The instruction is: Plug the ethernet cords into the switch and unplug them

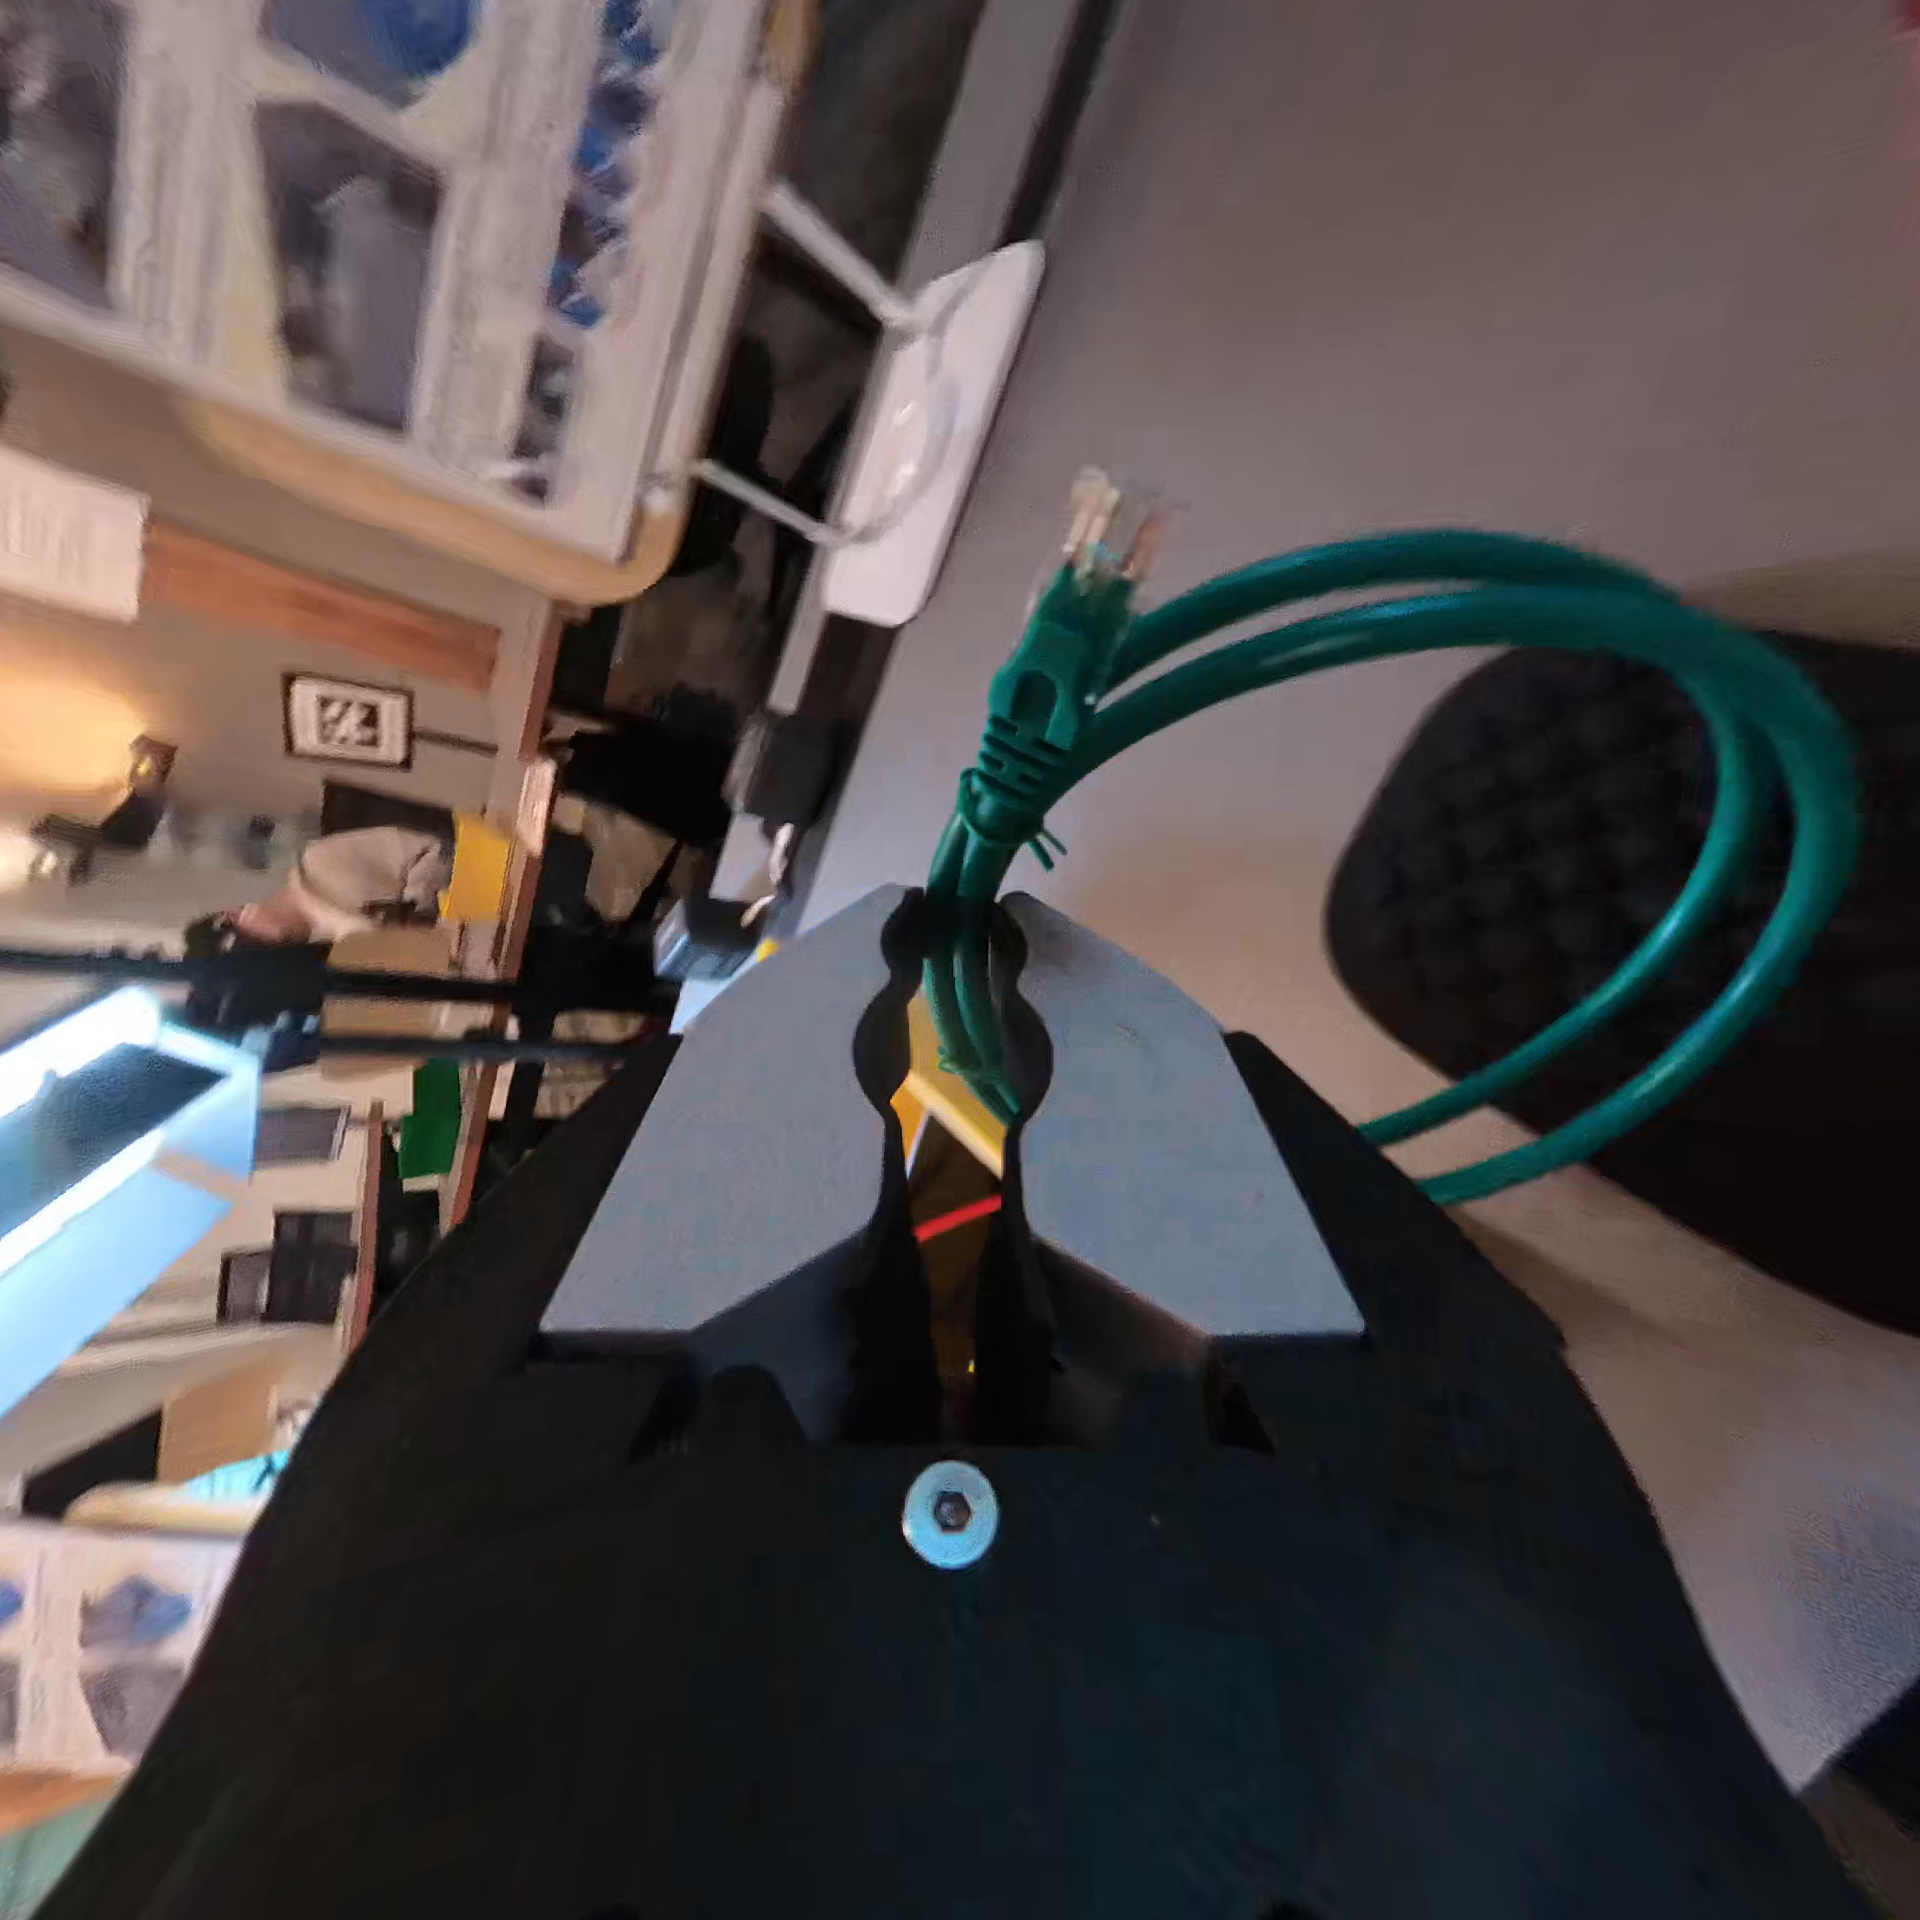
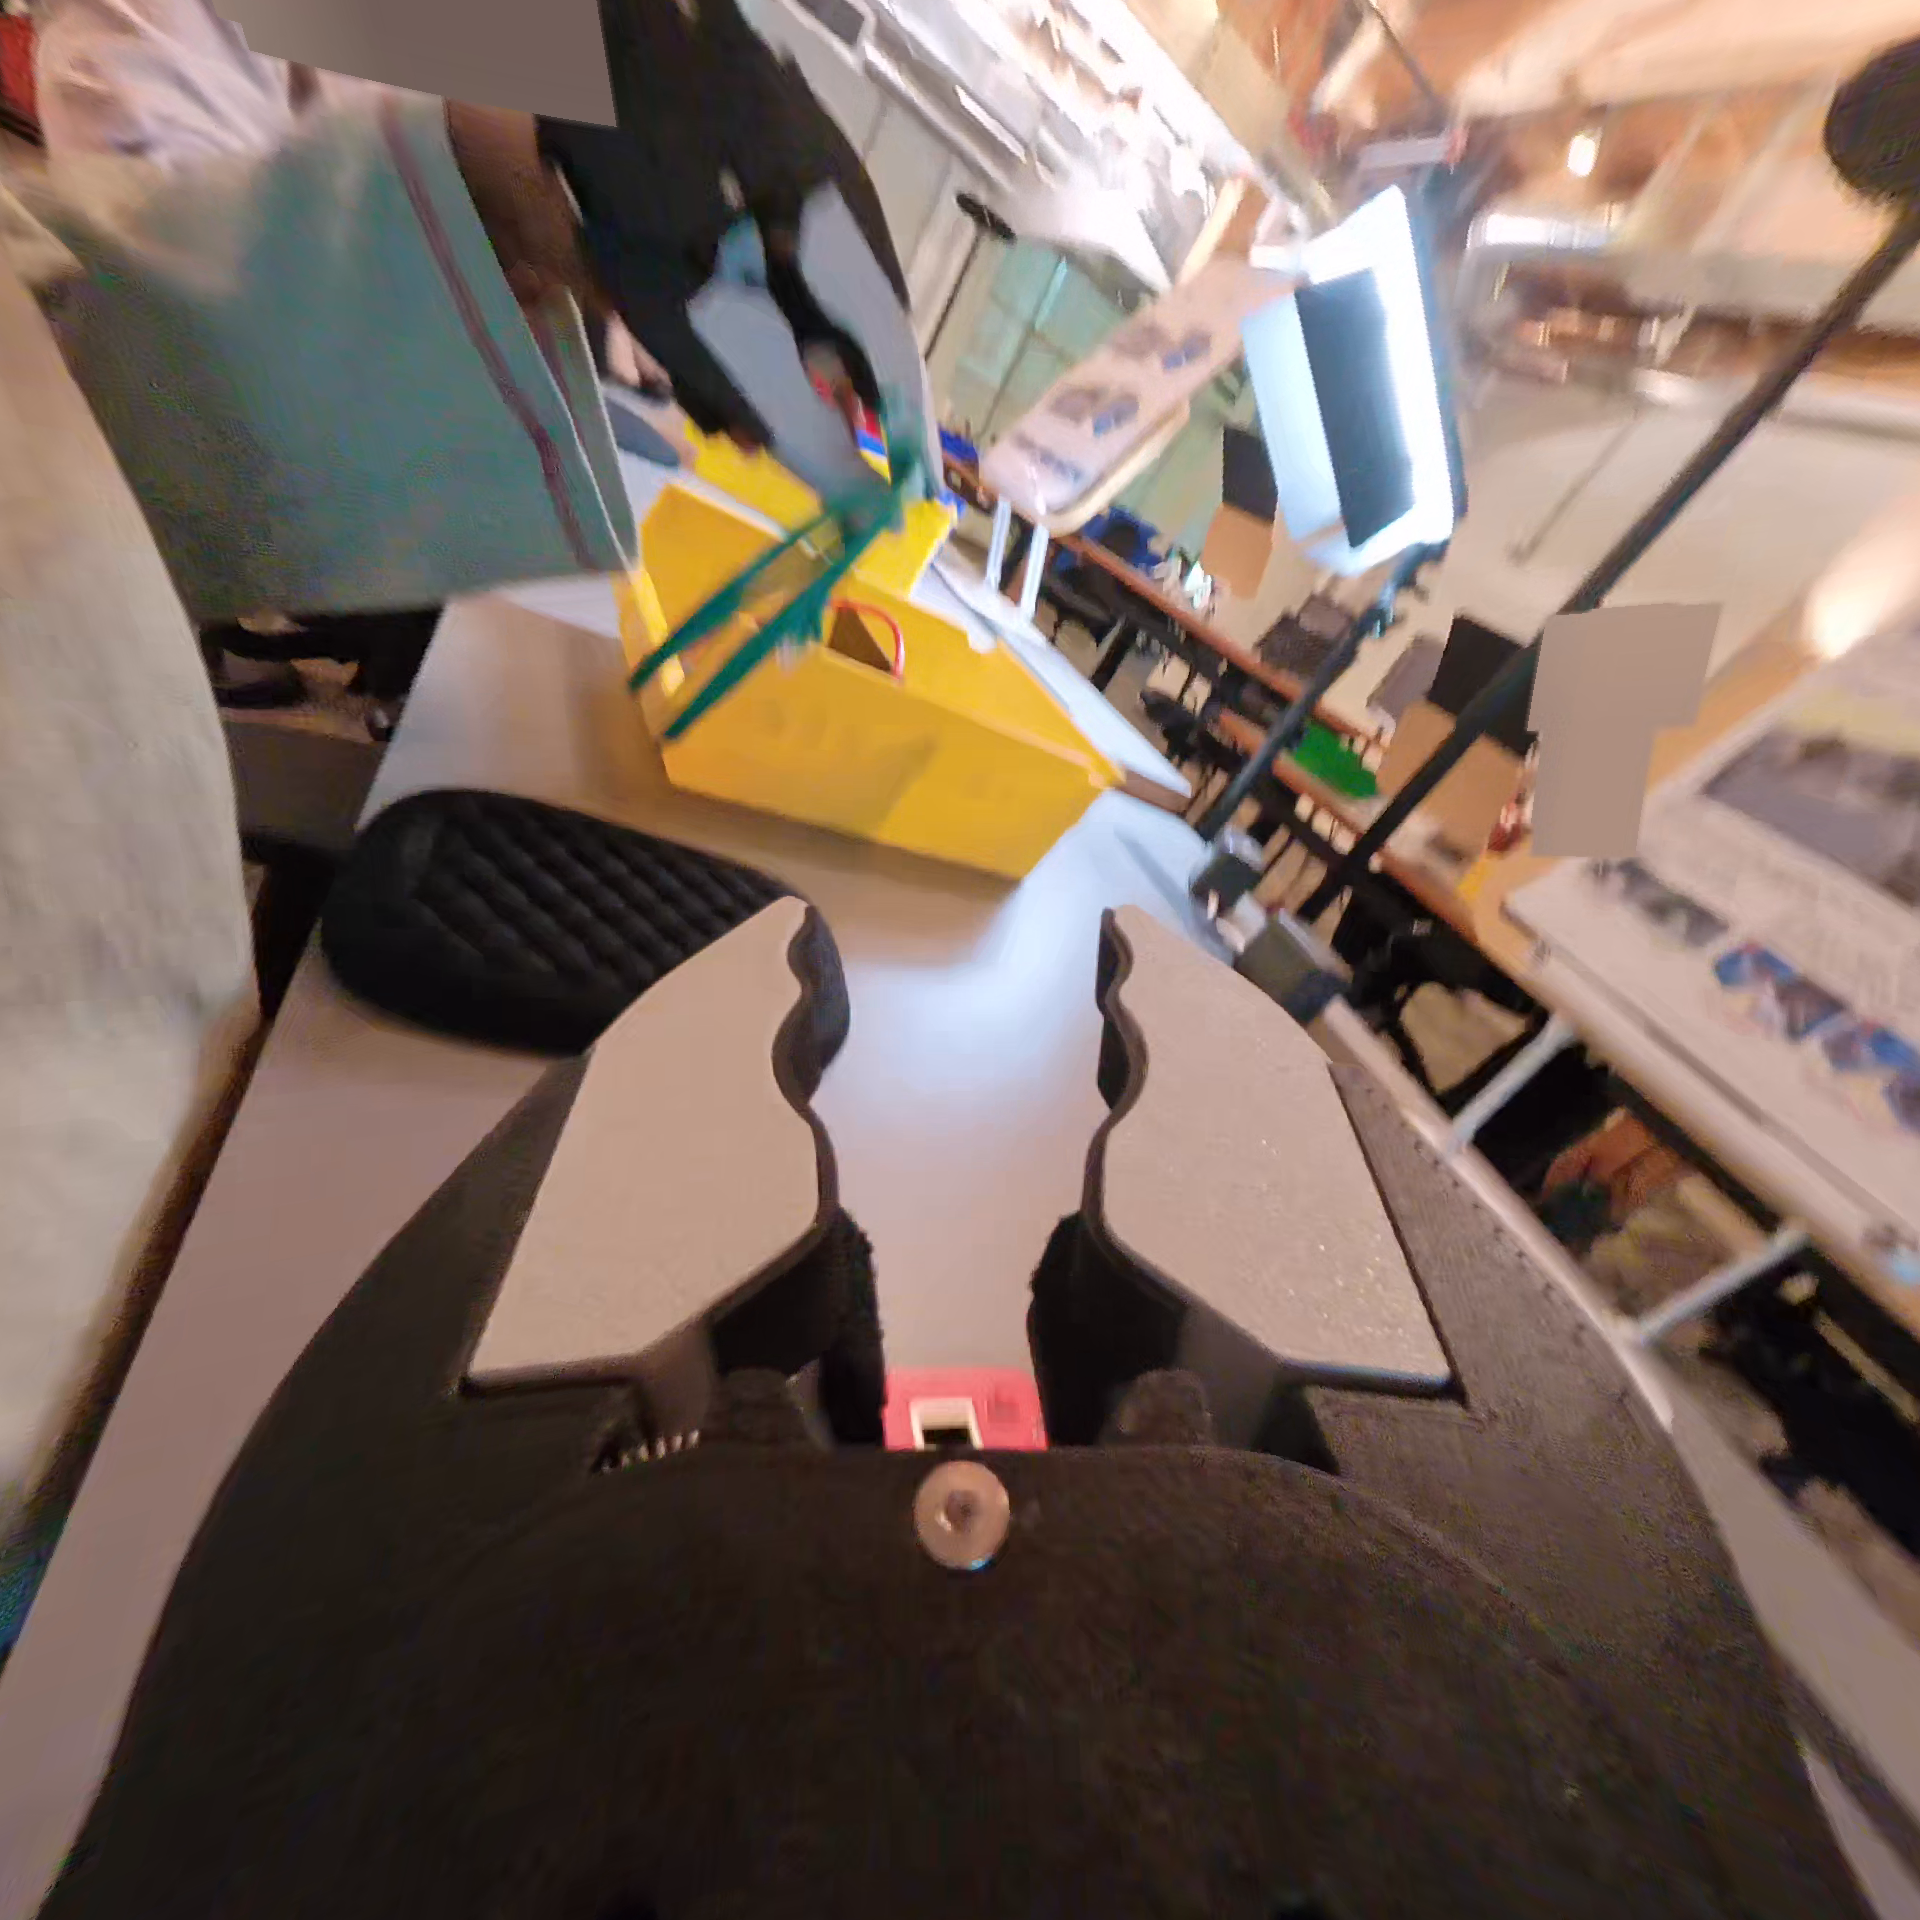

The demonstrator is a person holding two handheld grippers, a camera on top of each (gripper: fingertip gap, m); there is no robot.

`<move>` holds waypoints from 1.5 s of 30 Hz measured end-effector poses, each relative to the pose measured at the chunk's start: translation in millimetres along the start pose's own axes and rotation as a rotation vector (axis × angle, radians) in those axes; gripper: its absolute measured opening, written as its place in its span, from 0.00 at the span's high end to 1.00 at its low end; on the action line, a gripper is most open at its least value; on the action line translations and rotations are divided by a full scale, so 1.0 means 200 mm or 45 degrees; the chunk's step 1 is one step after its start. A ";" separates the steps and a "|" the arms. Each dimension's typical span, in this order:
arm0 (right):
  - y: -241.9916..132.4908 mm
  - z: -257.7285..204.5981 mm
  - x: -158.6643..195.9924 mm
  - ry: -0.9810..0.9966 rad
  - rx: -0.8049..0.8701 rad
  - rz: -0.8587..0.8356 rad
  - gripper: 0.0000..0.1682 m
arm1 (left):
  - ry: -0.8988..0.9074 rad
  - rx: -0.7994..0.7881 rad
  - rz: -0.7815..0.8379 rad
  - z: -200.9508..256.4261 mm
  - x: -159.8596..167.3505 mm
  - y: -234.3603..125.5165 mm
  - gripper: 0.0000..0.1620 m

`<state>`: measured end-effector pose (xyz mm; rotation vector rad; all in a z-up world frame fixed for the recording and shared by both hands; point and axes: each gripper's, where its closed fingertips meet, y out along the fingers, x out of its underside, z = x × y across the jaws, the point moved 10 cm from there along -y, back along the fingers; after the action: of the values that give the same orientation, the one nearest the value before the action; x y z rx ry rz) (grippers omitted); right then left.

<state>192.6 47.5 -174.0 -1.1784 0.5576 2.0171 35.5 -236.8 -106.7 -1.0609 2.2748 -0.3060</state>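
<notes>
Bundled green ethernet cord [image 1: 1039, 717] with clear plugs, coiled and tied, is held off the pale grey table [image 1: 1455, 312], clenched in the left tongs [image 1: 961, 914], its loop over a black quilted cushion [image 2: 540, 914]; right tongs [image 2: 956, 935] spread, gripping nothing, yellow plastic bin [image 2: 862, 738] beyond.

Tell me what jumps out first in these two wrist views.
The green ethernet cord, coiled and tied, is clamped in the shut left gripper, its plugs sticking up past the fingertips. Across the table, a yellow bin stands out beyond the open, empty right gripper, with a black quilted cushion to its left.
</notes>
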 end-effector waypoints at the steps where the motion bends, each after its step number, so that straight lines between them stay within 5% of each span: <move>1: 0.04 -0.02 -0.04 -0.044 -0.013 0.041 0.70 | 0.051 0.046 -0.001 0.05 -0.05 0.03 0.93; 8: 0.31 -0.14 -0.21 -0.176 -0.050 0.067 0.71 | 0.227 0.149 0.098 0.24 -0.27 0.13 0.93; 12: 0.42 -0.15 -0.18 -0.186 0.014 -0.104 0.71 | 0.244 0.150 0.118 0.28 -0.30 0.13 0.93; 17: 0.44 -0.14 -0.15 -0.077 0.052 -0.268 0.91 | 0.190 0.133 0.191 0.29 -0.32 0.12 0.92; 20: 0.40 -0.09 -0.12 -0.017 0.160 -0.202 0.92 | -0.015 0.021 0.343 0.24 -0.31 0.10 0.84; 23: 0.32 -0.03 -0.09 0.191 0.310 0.036 0.92 | -0.468 -0.069 0.612 0.15 -0.25 0.07 0.67; 27: 0.19 0.04 -0.05 0.424 0.530 0.380 0.92 | -1.187 0.218 0.913 0.14 -0.18 0.19 0.50; 29: 0.15 0.05 -0.05 0.439 0.591 0.440 0.92 | -1.286 0.359 0.945 0.20 -0.20 0.27 0.49; 31: 0.13 0.03 -0.05 0.423 0.614 0.489 0.92 | -1.260 0.404 0.928 0.25 -0.23 0.33 0.54; 34: 0.15 0.01 -0.05 0.414 0.574 0.505 0.92 | -1.253 0.385 1.095 0.27 -0.27 0.33 0.94; 37: 0.15 -0.01 -0.04 0.363 0.453 0.540 0.91 | -1.152 0.451 1.146 0.23 -0.23 0.31 0.95; 42: 0.08 0.02 -0.05 0.423 0.133 0.557 0.65 | -0.845 0.528 1.078 0.12 -0.13 0.26 0.95; 45: 0.09 0.06 -0.06 0.543 -0.023 0.464 0.61 | -0.609 0.600 1.057 0.11 -0.13 0.24 0.95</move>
<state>176.4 39.1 -158.2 -1.6275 1.0280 2.0694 33.4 -185.3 -134.0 0.0848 1.8662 -0.1899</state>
